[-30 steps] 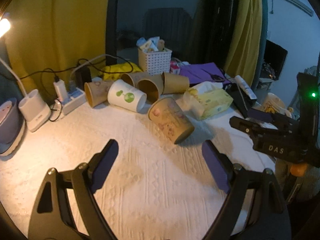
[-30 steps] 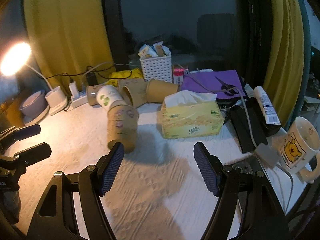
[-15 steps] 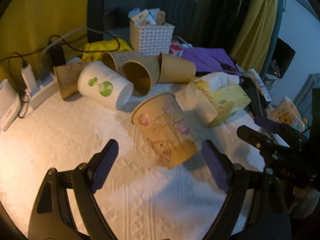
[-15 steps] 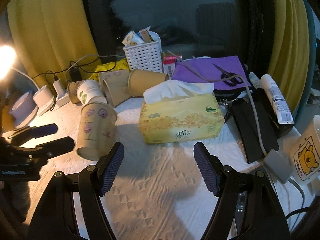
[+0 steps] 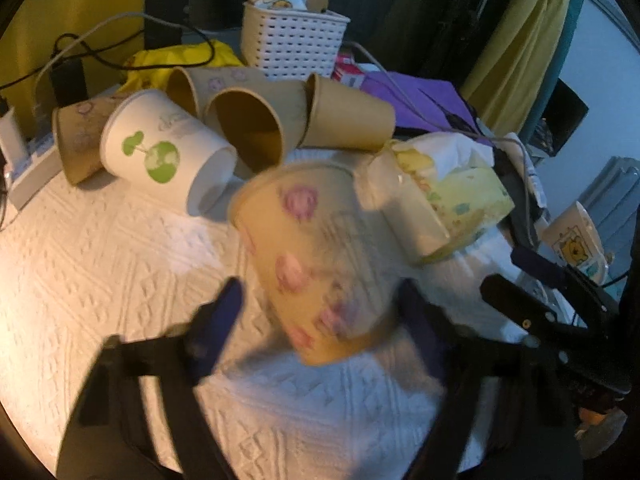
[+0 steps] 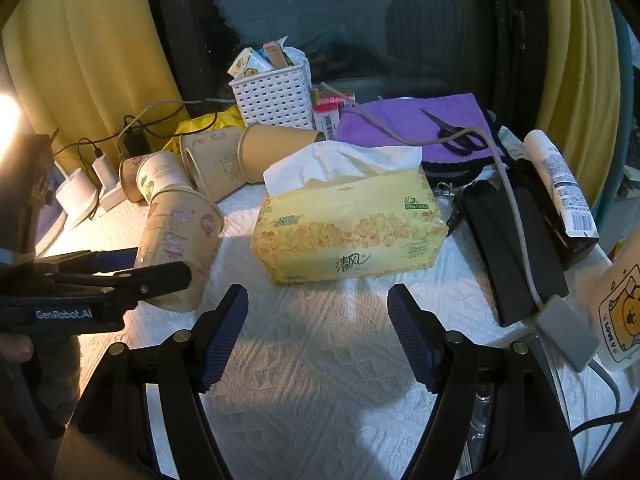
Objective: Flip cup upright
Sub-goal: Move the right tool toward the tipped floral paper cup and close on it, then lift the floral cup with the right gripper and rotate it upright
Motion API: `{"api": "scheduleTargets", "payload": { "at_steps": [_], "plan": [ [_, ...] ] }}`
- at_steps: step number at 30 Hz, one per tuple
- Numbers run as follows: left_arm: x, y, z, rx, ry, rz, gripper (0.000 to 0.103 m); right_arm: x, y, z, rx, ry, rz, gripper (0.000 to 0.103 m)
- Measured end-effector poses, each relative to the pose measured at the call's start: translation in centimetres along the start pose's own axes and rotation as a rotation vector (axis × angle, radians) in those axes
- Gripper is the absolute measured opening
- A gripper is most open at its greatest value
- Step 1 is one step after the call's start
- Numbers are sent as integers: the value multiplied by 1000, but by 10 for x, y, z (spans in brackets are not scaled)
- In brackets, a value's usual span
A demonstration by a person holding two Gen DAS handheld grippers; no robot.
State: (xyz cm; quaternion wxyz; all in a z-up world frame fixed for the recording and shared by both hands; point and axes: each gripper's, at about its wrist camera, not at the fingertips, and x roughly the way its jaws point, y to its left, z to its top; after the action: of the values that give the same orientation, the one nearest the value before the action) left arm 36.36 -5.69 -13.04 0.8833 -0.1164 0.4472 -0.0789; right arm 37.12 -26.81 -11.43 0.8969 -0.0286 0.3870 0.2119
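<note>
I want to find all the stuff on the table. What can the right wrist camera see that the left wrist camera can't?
Only the right wrist view shows the black scissors lying on the purple cloth, the white tube, and the glowing lamp at the left edge.

Only the left wrist view shows the green tree print on the white cup clearly, and looks into the mouth of a tipped-over brown cup.

Both show the flowered cup between the open left gripper fingers, the tissue box, the white basket and the bear mug.
</note>
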Motion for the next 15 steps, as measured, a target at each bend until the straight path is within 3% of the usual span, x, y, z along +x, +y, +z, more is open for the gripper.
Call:
{"api": "scheduleTargets", "payload": {
  "at_steps": [6,15],
  "plan": [
    [-4,0,-3,20,-17,-12,65,-10,7,-1,0,-8,-4,76],
    [-49,-3,-21,64,-87,-16,65,-38,25,-5,-7,-35,-2,76]
  ]
}}
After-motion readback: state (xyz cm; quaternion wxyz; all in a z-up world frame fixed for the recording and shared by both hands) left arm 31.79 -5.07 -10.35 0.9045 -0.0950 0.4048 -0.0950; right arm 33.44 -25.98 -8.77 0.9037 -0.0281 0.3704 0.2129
